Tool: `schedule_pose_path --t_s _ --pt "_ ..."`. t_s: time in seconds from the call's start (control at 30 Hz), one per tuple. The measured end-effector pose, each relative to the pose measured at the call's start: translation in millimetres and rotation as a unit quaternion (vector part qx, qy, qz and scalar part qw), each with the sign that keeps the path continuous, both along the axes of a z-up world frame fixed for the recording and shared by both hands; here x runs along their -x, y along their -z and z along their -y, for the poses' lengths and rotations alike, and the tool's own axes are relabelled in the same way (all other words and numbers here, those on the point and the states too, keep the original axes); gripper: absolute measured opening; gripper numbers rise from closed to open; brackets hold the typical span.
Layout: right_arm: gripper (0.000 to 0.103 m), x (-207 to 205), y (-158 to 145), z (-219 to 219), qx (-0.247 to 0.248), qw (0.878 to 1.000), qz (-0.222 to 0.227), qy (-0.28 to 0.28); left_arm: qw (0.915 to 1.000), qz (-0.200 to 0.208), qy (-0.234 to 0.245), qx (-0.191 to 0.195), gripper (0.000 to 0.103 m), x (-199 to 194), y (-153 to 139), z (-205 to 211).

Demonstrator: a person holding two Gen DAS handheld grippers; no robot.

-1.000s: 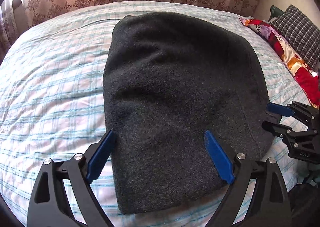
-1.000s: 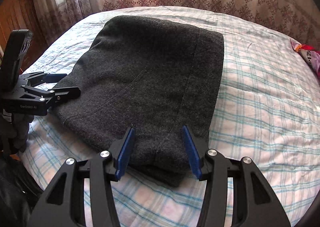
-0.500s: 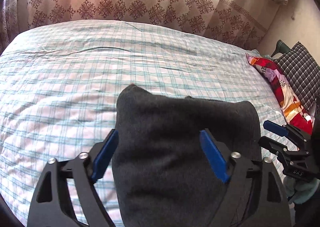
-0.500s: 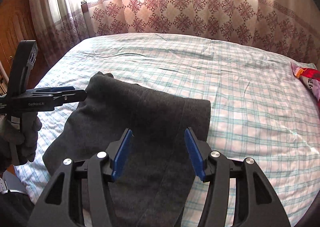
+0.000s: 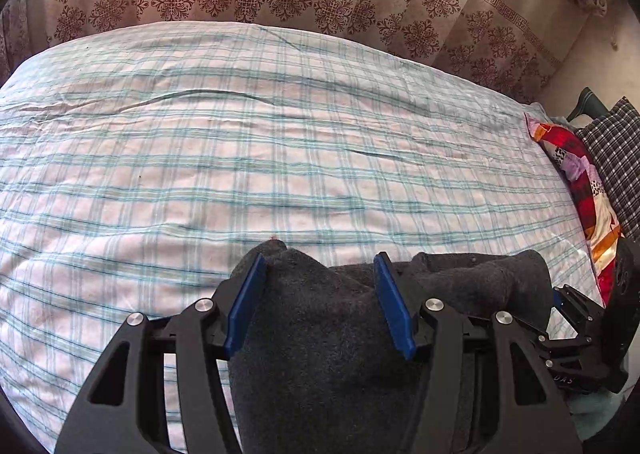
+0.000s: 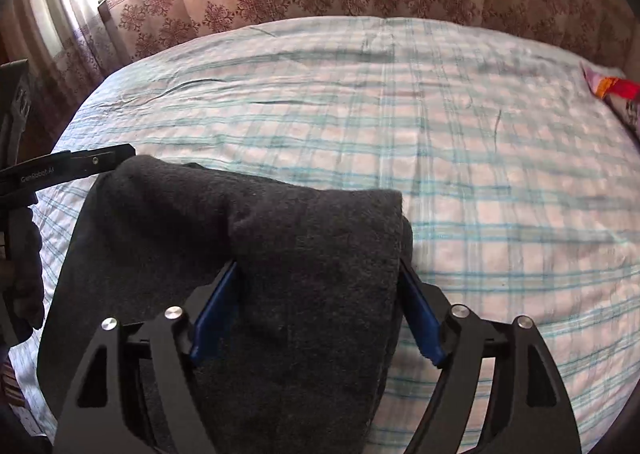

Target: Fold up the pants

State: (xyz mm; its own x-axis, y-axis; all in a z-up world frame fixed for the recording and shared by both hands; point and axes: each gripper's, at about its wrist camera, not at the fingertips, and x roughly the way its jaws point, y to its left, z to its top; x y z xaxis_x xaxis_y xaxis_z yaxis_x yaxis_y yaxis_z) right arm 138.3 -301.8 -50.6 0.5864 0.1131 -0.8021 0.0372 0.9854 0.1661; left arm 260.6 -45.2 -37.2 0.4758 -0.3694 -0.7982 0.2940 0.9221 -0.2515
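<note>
Two grippers each clamp one bundle of dark grey pants (image 5: 340, 354): the left gripper (image 5: 318, 304) and the right gripper (image 6: 316, 310), jaws clenched on fabric. The pants hang over the bed's (image 5: 280, 142) near edge, long axis running parallel to that edge.

Your pants (image 5: 340, 354) run off the lower frame edge in both wrist views. Right gripper (image 6: 316, 318) pads (image 6: 214, 318) partly buried in cloth; grip cannot be told.
</note>
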Motion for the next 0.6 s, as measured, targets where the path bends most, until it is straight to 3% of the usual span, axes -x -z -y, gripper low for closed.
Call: schedule_pose_path --t_s 0.23,0.37,0.6 --pt "0.083 -1.8 8.8 -6.7 0.034 0.999 0.0 0.006 0.9991 0.018 0.002 -0.039 0.058 -1.5 12.0 13.5" --pt "0.086 -4.4 11.4 0.4 0.014 1.0 -0.007 0.013 0.9976 0.028 0.0 -0.063 0.058 -2.4 16.1 20.2" --pt "0.086 6.2 -5.7 -5.1 0.034 0.999 0.018 0.009 0.9944 0.041 -0.005 -0.097 0.059 3.5 3.5 22.7"
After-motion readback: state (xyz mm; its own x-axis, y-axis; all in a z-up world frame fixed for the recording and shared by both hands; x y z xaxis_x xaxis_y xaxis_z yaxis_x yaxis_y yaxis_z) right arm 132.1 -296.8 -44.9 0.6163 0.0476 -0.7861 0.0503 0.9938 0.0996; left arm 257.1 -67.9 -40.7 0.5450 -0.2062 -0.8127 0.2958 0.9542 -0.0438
